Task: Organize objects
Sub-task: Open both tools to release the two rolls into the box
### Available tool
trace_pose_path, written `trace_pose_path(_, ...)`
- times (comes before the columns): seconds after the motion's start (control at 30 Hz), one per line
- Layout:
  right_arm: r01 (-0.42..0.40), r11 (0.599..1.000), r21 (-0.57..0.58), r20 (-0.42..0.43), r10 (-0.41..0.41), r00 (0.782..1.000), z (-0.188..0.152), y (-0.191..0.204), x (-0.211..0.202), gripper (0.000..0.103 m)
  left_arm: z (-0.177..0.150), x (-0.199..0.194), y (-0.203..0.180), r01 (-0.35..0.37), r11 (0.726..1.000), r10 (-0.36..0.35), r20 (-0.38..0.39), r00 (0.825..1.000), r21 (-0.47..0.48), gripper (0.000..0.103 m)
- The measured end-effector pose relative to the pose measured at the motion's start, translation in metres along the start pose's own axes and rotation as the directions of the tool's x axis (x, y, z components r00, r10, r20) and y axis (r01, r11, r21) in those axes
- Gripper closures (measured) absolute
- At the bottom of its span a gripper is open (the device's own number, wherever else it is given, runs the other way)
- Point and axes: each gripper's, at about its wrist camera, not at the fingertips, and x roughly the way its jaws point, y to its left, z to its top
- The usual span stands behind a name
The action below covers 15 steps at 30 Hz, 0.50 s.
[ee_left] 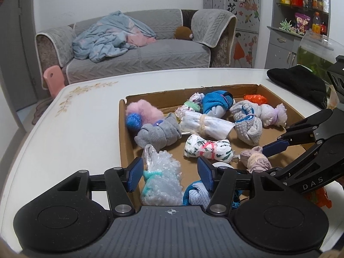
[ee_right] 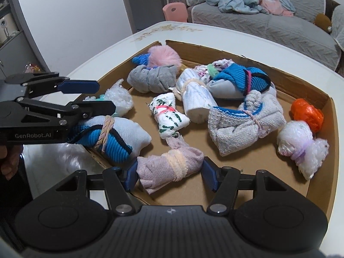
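The white table (ee_left: 64, 129) carries one cardboard tray (ee_right: 331, 150), and nearly all the tied bundles lie jumbled inside it, in no rows or groups that the views show. By that measure the organizing looks barely begun, and most of it is still ahead of you.

In the right wrist view, the big grey-and-blue knit bundle (ee_right: 243, 126) sits at the tray's centre. The blue-and-white sock bundle (ee_right: 120, 137) rides over the rim at 8 o'clock. The small orange bundle (ee_right: 306, 114) is tucked at 3 o'clock.

Your right gripper (ee_right: 169, 177) is clamped on the mauve bundle (ee_right: 172, 165) at the tray's 6 o'clock edge, a pad against each end. The bundle appears to rest on the cardboard, not yet lifted.

Your left gripper (ee_left: 169, 173) hangs unclenched at the tray's 9 o'clock side, its pads standing either side of the bubble-wrap bundle (ee_left: 160, 182) without touching it.

Where the sorted bundles are meant to go cannot be told. No second container shows, only a black cloth (ee_left: 298, 83) lying outside the tray.
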Motion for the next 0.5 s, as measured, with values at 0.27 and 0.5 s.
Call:
trace_pose_path(0.27,0.002,1.0,-0.01,0.01,-0.002,1.0,-0.009,0.004,-0.006,0.04,-0.011,-0.02,-0.008,-0.003,1.0,0.004,0.028,1.0,-0.022,0.029)
trace_pose_path(0.5,0.038,0.999,-0.021,0.015,-0.037,0.999,-0.007,0.002,-0.007,0.02,-0.007,-0.018,-0.005,-0.002,0.999,0.003,0.035,0.999,-0.037,0.02)
